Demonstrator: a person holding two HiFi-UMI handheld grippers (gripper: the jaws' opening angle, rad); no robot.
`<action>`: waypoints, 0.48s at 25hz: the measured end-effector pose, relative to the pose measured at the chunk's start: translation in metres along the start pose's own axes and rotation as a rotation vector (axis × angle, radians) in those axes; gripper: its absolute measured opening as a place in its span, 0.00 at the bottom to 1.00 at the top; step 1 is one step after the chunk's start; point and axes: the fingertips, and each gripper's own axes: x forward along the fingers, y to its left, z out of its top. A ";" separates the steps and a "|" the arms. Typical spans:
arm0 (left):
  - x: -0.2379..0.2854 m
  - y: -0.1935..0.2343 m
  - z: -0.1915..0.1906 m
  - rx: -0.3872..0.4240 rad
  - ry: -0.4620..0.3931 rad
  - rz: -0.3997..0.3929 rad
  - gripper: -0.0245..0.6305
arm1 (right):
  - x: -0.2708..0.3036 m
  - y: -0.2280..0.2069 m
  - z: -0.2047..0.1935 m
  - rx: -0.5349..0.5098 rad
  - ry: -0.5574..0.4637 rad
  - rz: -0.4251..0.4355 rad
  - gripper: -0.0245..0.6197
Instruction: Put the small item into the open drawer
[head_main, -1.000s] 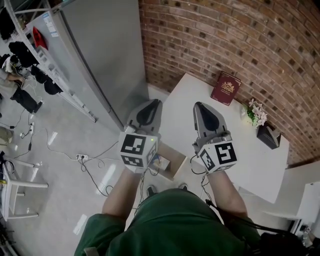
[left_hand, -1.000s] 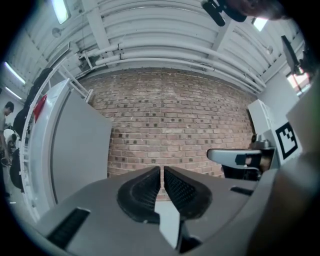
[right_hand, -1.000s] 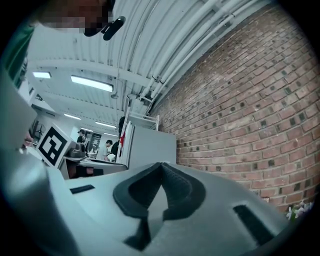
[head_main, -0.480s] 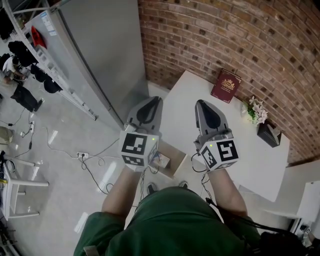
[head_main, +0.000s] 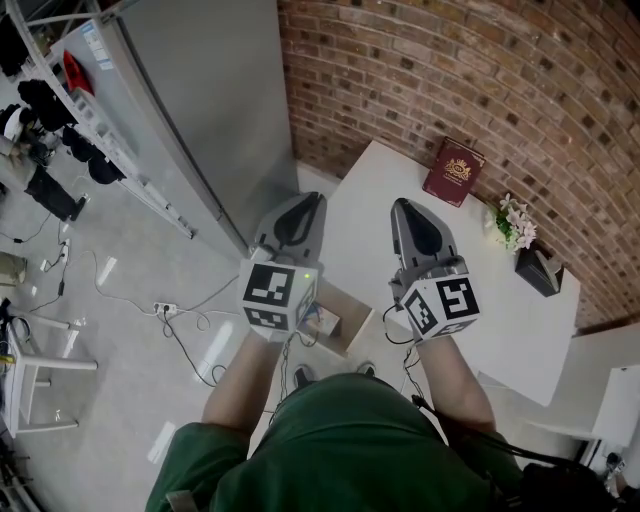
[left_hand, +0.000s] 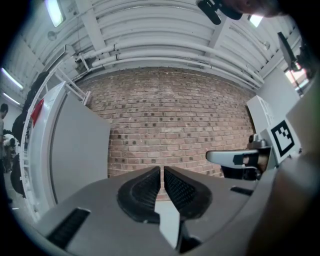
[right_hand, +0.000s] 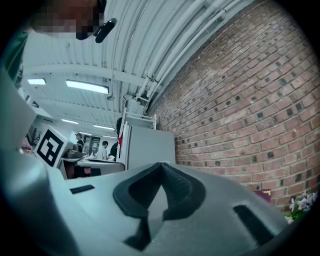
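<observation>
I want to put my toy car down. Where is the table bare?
The white table is bare in the middle, between the red book and the open drawer, and along its near right side. It is crowded by the brick wall: book, flowers, black box.

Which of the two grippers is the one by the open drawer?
The left gripper: in the head view it overlaps the open drawer, while the right gripper hangs over the white table.

A: Left gripper (head_main: 308, 206) status?
B: Jaws closed, nothing between them; gripper points forward.
A: Right gripper (head_main: 402, 210)?
B: Jaws closed, empty. Left forearm (head_main: 240, 385) and right forearm (head_main: 455, 375) extend forward, side by side.
</observation>
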 end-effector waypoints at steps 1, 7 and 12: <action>0.001 -0.002 0.000 -0.003 0.003 -0.004 0.06 | 0.000 -0.001 0.000 0.002 0.000 0.001 0.04; 0.002 -0.002 0.001 0.008 -0.007 0.003 0.06 | 0.002 -0.002 0.000 0.004 0.004 0.011 0.04; 0.002 -0.005 0.001 0.003 -0.002 0.009 0.06 | 0.000 -0.004 0.001 -0.008 -0.001 0.009 0.04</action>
